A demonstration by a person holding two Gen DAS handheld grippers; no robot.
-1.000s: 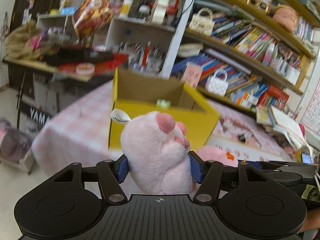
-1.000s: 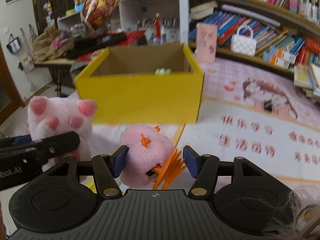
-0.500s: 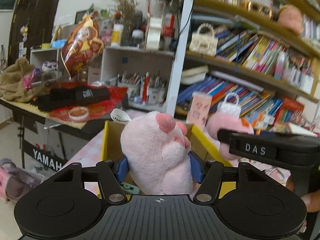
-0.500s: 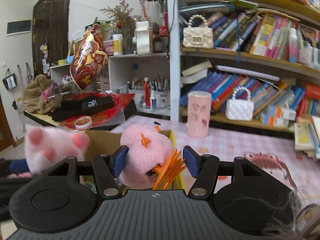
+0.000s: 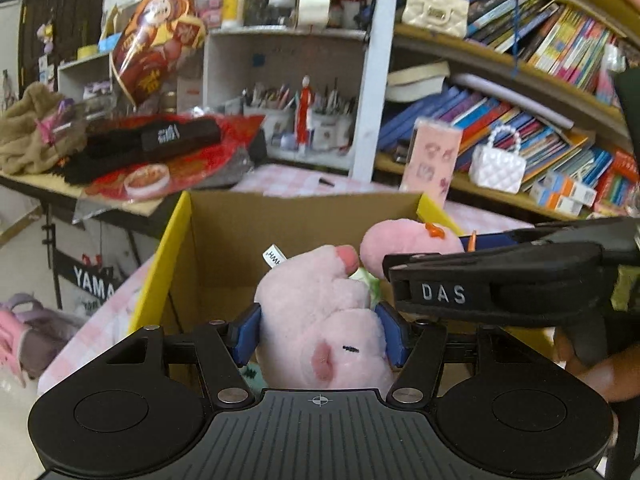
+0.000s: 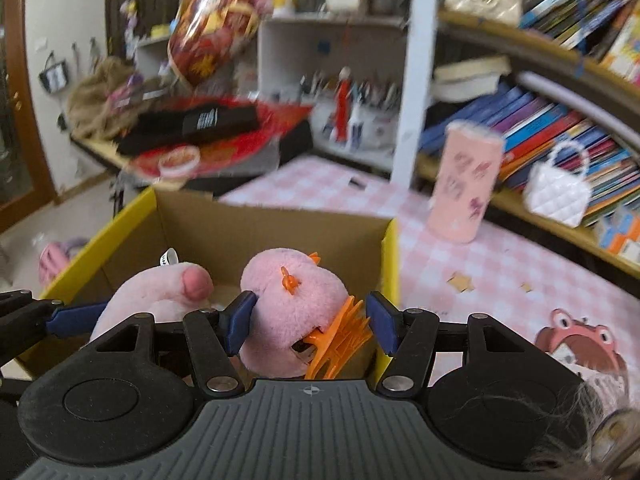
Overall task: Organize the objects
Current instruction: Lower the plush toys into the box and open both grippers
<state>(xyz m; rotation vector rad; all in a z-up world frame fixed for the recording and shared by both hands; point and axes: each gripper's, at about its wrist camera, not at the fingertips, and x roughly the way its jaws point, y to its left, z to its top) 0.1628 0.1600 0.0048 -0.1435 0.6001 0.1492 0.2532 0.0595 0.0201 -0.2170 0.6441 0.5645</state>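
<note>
My left gripper [image 5: 318,334] is shut on a pink plush paw [image 5: 320,320] with a white tag, held over the open yellow cardboard box [image 5: 176,232]. My right gripper [image 6: 306,320] is shut on a pink plush hair clip with orange teeth [image 6: 296,300], also held over the box [image 6: 390,248], near its right wall. The right gripper shows in the left wrist view as a black bar marked DAS, with the clip [image 5: 408,240] at its tip. The paw shows in the right wrist view [image 6: 160,292], left of the clip.
The box stands on a pink checked tablecloth [image 6: 460,264]. A pink cylinder [image 6: 466,184] and a white quilted handbag [image 6: 560,192] stand behind it by bookshelves. A cluttered side table [image 5: 120,152] with red and black items is at the left.
Both grippers have moved forward and down from above the box rim toward its inside, each still holding its plush item. The view has tilted down, showing the box interior.
</note>
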